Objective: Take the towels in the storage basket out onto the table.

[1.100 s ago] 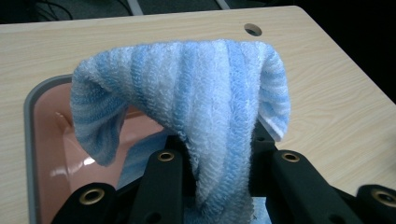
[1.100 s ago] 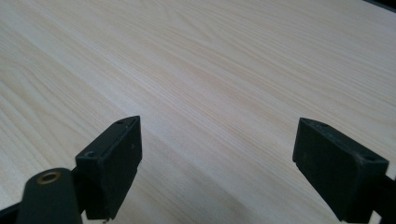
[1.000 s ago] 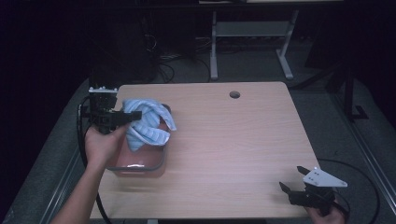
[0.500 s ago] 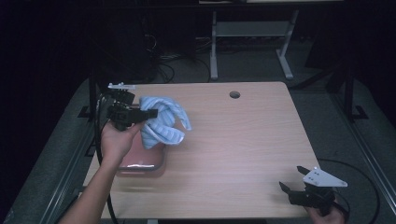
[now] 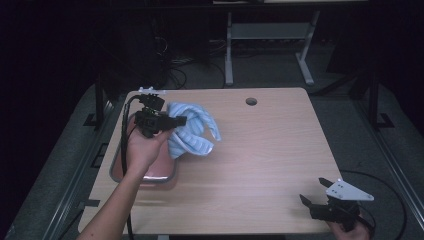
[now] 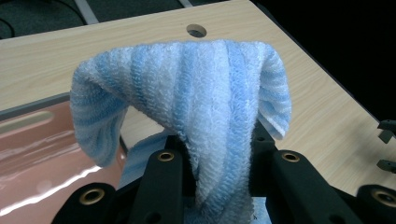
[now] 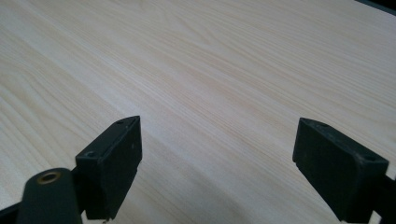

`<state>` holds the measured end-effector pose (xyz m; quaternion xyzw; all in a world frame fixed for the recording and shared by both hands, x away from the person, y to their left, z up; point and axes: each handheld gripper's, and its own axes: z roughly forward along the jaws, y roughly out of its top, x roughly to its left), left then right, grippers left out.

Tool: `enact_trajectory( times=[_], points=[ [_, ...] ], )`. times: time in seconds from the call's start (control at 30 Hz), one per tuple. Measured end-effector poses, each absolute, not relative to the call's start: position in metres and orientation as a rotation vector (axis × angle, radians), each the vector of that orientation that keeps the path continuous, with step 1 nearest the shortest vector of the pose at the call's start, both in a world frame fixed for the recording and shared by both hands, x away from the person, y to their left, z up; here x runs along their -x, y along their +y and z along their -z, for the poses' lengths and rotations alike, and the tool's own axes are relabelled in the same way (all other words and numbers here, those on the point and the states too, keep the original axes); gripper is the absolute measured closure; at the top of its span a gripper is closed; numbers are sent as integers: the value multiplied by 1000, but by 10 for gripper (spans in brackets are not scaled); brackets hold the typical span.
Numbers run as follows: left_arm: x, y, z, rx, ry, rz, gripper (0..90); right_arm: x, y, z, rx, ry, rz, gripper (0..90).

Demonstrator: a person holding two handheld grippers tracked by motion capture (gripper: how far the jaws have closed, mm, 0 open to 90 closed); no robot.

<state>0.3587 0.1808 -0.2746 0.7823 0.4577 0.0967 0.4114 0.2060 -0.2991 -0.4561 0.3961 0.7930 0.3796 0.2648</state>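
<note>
A blue and white striped towel (image 5: 192, 130) hangs bunched in the air over the left part of the wooden table (image 5: 270, 145), held by my left gripper (image 5: 180, 120), which is shut on it. In the left gripper view the towel (image 6: 187, 93) drapes over and between the two black jaws, hiding their tips. Under and behind it lies a shiny reddish tray (image 5: 150, 172) with a grey rim (image 6: 32, 105). My right gripper (image 5: 315, 192) rests near the table's front right corner, open. Bare wood (image 7: 210, 93) lies between its jaws in the right gripper view.
A round cable hole (image 5: 251, 101) sits near the table's far edge. Beyond the table stand a white metal frame (image 5: 265, 40) and cables on a dark floor. In the left gripper view, the other gripper's tips (image 6: 387, 144) show at the right edge.
My left gripper has lifted the towel up and to the right, off the tray, so more of the tray is uncovered. The right gripper has stayed put.
</note>
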Motion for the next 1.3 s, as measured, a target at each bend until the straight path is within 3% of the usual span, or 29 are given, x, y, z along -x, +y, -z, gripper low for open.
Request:
enact_trajectory(
  times=[1.3],
  points=[
    [-377, 110, 305, -2039, 1068, -138, 725, -207, -298, 456, -1075, 2145, -1032, 151]
  ],
)
